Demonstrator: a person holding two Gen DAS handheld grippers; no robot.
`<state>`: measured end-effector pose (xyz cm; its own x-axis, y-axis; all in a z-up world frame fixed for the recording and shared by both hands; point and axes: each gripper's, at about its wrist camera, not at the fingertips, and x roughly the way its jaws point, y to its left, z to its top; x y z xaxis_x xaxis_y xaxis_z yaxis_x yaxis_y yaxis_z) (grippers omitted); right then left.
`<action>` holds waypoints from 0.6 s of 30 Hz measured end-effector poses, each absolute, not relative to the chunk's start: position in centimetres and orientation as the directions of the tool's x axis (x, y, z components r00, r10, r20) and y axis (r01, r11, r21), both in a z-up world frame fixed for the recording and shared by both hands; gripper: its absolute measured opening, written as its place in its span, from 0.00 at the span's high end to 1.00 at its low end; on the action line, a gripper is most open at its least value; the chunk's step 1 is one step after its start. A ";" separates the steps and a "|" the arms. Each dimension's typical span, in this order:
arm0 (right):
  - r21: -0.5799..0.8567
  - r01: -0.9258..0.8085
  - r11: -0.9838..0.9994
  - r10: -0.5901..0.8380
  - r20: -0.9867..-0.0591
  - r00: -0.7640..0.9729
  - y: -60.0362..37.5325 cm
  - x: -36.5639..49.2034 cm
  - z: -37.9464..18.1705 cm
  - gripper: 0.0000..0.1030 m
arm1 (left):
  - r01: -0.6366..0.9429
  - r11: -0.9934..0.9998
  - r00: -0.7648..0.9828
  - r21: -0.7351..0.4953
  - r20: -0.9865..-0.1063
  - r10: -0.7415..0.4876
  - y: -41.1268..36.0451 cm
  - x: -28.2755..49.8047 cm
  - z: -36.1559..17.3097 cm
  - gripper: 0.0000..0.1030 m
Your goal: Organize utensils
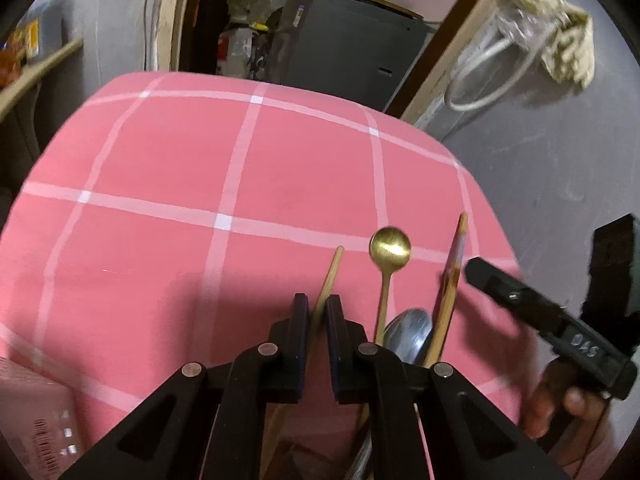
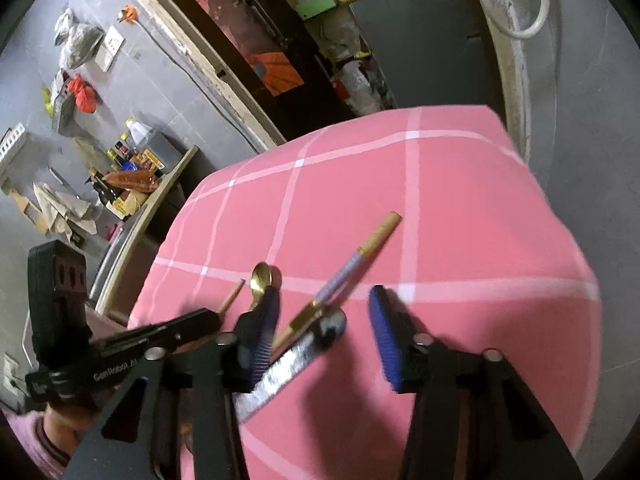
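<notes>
1. Left wrist view: the left gripper [image 1: 318,312] points down at a pink checked tablecloth [image 1: 160,184], and its jaws are clamped on a plain wooden chopstick [image 1: 330,276]
2. The chopstick tip extends forward past the fingertips, while its rear end runs back under the gripper body
3. Just right of it lies a gold spoon [image 1: 389,246], bowl away from the camera, handle running back toward the gripper
4. A silver spoon [image 1: 410,334] lies beside the gold handle, bowl up, partly hidden by the gripper linkage
5. A second chopstick [image 1: 452,276] with a patterned band lies right of both spoons
6. The right gripper [image 1: 472,270] enters from the right edge, with part of a hand [image 1: 560,408] on its grip
7. Right wrist view: the right gripper [image 2: 324,308] is unclenched; its blue ribbed pads [image 2: 384,332] stand apart and press on nothing
8. The silver spoon [image 2: 304,352] and the banded chopstick [image 2: 360,252] lie on the cloth between the pads, nearer the left one
9. The gold spoon [image 2: 262,276] lies beyond the left pad
10. The left gripper [image 2: 208,318] appears at the left edge over the plain chopstick [image 2: 232,300]
</notes>
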<state>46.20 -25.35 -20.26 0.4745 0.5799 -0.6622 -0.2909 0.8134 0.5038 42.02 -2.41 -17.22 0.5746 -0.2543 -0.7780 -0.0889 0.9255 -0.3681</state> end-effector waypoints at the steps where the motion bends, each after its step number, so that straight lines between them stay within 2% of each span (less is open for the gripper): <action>1: 0.509 -0.287 0.811 0.582 -0.663 0.471 -25.2 46.4 -20.4 0.76 | -0.094 0.920 0.576 -0.380 -0.774 -0.261 -2.4 42.2 -17.3 0.91; 3: 0.521 -0.280 0.806 0.589 -0.662 0.464 -24.9 46.4 -20.7 0.84 | -0.101 0.911 0.583 -0.400 -0.766 -0.271 -2.5 42.4 -17.3 0.91; 7: 0.558 -0.294 0.776 0.627 -0.637 0.448 -24.5 45.6 -20.9 0.88 | -0.115 0.881 0.593 -0.459 -0.743 -0.310 -2.2 42.9 -17.3 0.91; 18: 0.633 -0.210 0.745 0.647 -0.610 0.458 -27.1 42.6 -21.4 0.88 | -0.041 0.809 0.576 -0.586 -0.676 -0.460 -3.6 42.7 -16.5 0.93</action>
<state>42.57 -27.06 -21.42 0.4578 0.6468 -0.6099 -0.2096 0.7452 0.6330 42.73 -3.65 -16.53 0.5756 -0.4604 -0.6758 -0.0412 0.8090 -0.5863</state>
